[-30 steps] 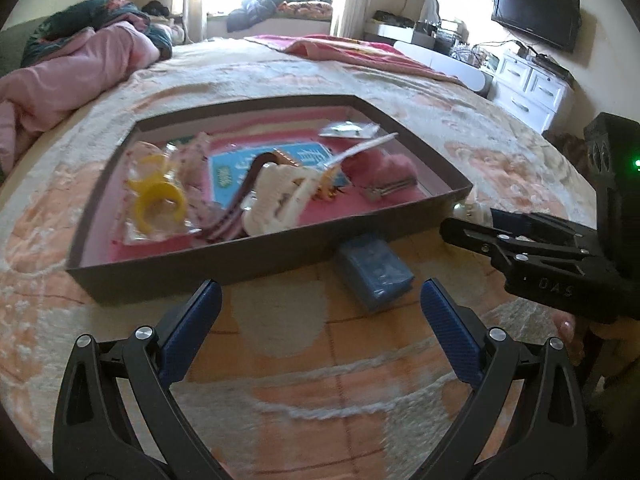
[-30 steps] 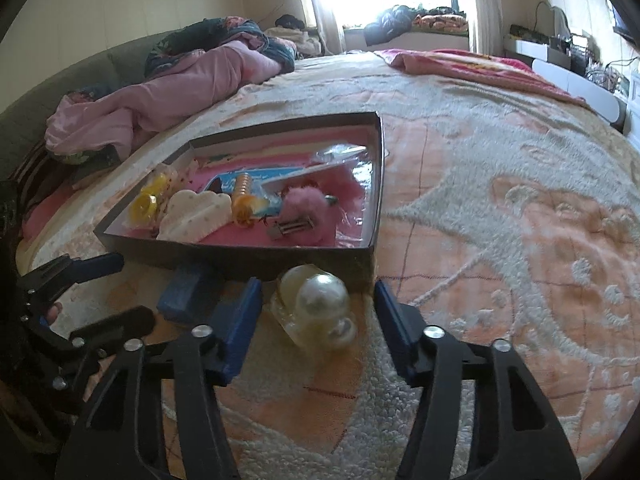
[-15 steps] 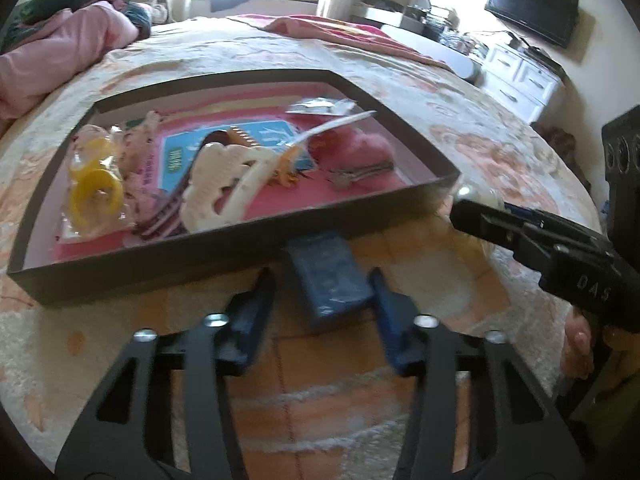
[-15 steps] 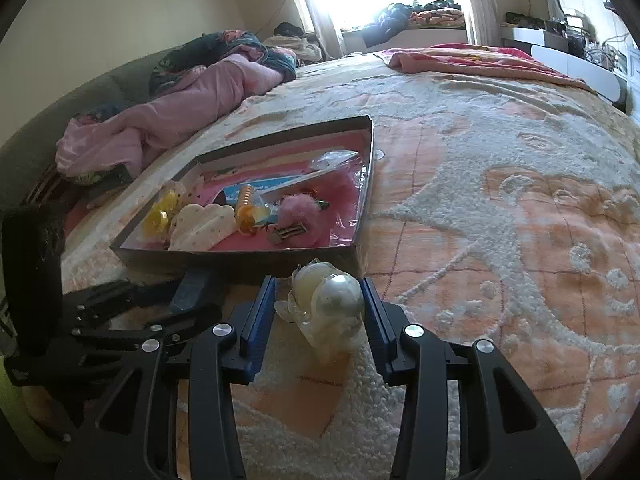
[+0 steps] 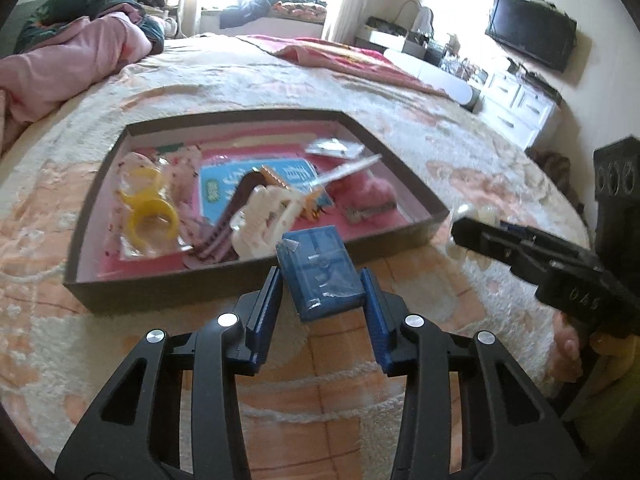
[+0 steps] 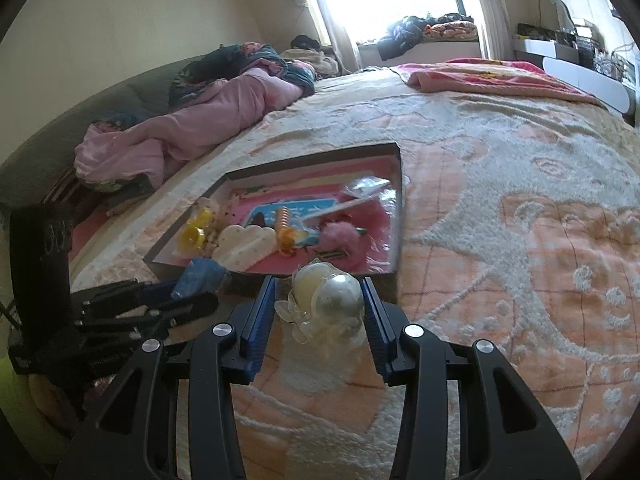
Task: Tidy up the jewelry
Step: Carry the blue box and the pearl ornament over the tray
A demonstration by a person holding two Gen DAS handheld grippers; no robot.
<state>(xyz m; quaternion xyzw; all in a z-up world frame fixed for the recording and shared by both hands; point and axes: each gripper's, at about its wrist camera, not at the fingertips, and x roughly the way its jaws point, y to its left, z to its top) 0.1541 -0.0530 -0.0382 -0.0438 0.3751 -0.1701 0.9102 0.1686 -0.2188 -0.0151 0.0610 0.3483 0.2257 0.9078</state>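
Both grippers now lifted, left gripper [image 5: 322, 276] clamping blue packet [image 5: 320, 270]; right gripper [image 6: 319, 306] gripping blurry pearl piece [image 6: 334, 302], box [image 5: 256, 276] partly hidden.

The blue packet [image 5: 320, 270] has a glossy film wrap. The pearl clip [image 6: 330, 306] looks shiny, in clear plastic. The bedspread [image 6: 520, 220] is rough tufted cloth. The tray [image 5: 160, 284] looks like matt card.

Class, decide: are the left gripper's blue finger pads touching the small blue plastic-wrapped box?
Touching. The left wrist view shows the left gripper with both pads pressed against the sides of the blue plastic-wrapped box, no gap.
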